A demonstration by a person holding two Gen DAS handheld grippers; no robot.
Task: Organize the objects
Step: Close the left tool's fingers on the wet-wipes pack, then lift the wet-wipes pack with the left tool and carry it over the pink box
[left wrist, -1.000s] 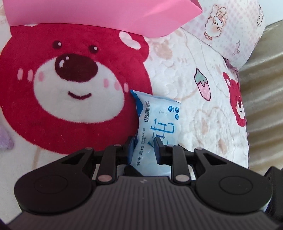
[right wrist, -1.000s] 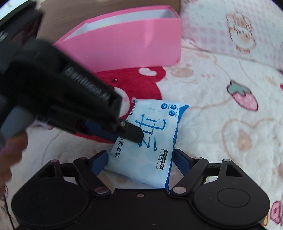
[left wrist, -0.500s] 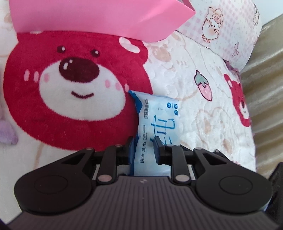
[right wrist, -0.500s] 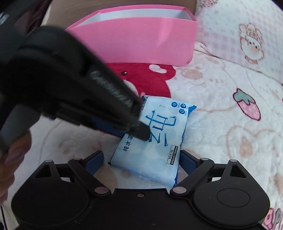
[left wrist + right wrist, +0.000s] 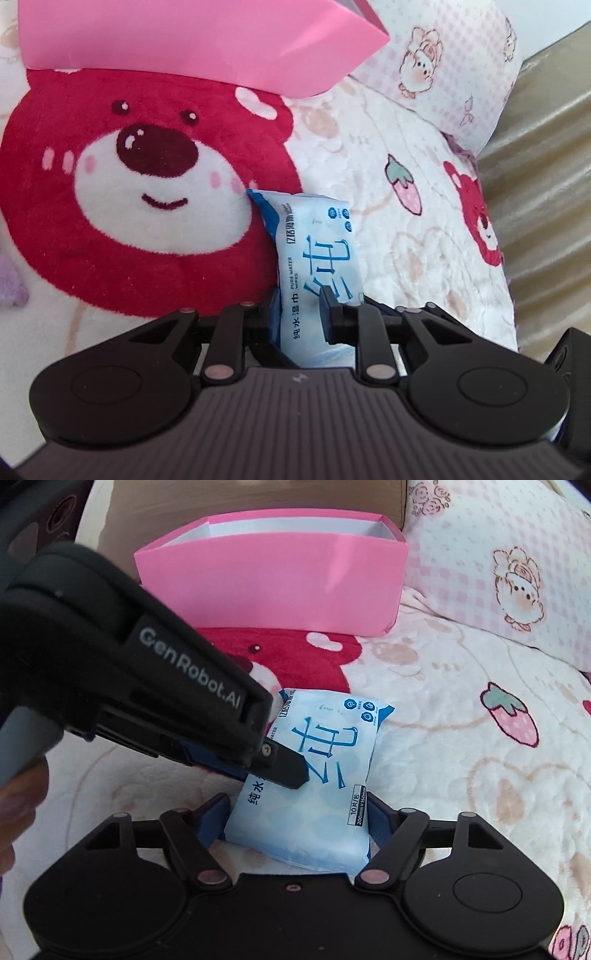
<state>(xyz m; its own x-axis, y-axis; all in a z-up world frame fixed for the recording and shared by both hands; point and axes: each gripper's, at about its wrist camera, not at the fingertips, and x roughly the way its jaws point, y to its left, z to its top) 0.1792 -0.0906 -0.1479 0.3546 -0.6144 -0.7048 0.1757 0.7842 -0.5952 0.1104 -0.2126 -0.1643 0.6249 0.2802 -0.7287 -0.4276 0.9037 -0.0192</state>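
A fluffy white fleece blanket (image 5: pixel 369 140) carries a large red bear face (image 5: pixel 147 192), a small pink strawberry print (image 5: pixel 403 185) and a smaller red bear print (image 5: pixel 476 218). A pink-checked white pillow (image 5: pixel 498 561) with a cartoon animal lies on the blanket's far right edge. Brown cardboard (image 5: pixel 258 498) stands farther back.

Left hand-held gripper (image 5: pixel 301 310) clamping wet-wipes pack (image 5: pixel 317 258), pink box (image 5: pixel 192 40) beyond

A bedroom: plush bear blanket (image 5: pixel 147 206) and cartoon pillow (image 5: pixel 517 572).
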